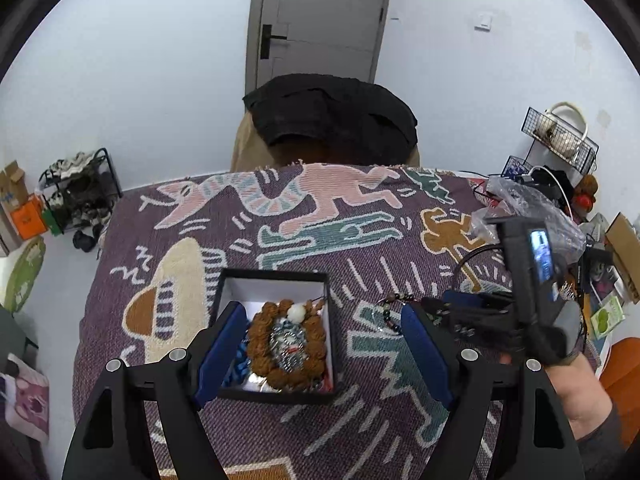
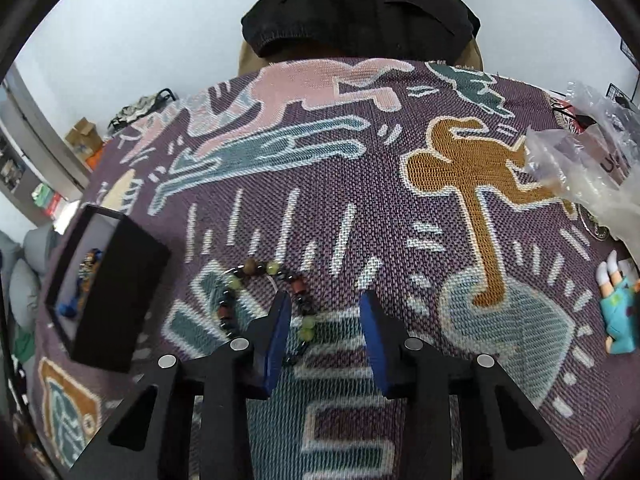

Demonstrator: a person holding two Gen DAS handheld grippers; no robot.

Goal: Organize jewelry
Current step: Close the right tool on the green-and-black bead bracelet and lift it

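Note:
An open black jewelry box point(image 1: 276, 332) with a white lining sits on the patterned blanket point(image 1: 320, 220). It holds a brown bead bracelet point(image 1: 286, 344) with a white bead, a silver pendant and blue pieces. My left gripper point(image 1: 324, 320) is open, its left finger over the box. A dark bead bracelet point(image 2: 264, 300) with green and red beads lies on the blanket right of the box point(image 2: 108, 288); it also shows in the left wrist view point(image 1: 394, 308). My right gripper point(image 2: 326, 300) is open and empty, its left finger point(image 2: 280, 320) over the bracelet's right side.
A crumpled clear plastic bag point(image 2: 592, 152) lies at the blanket's right edge, with a small teal figure point(image 2: 618, 312) near it. A chair with a black garment point(image 1: 332, 120) stands behind the table. A shoe rack point(image 1: 80, 196) is at the left, wire baskets point(image 1: 560, 136) at the right.

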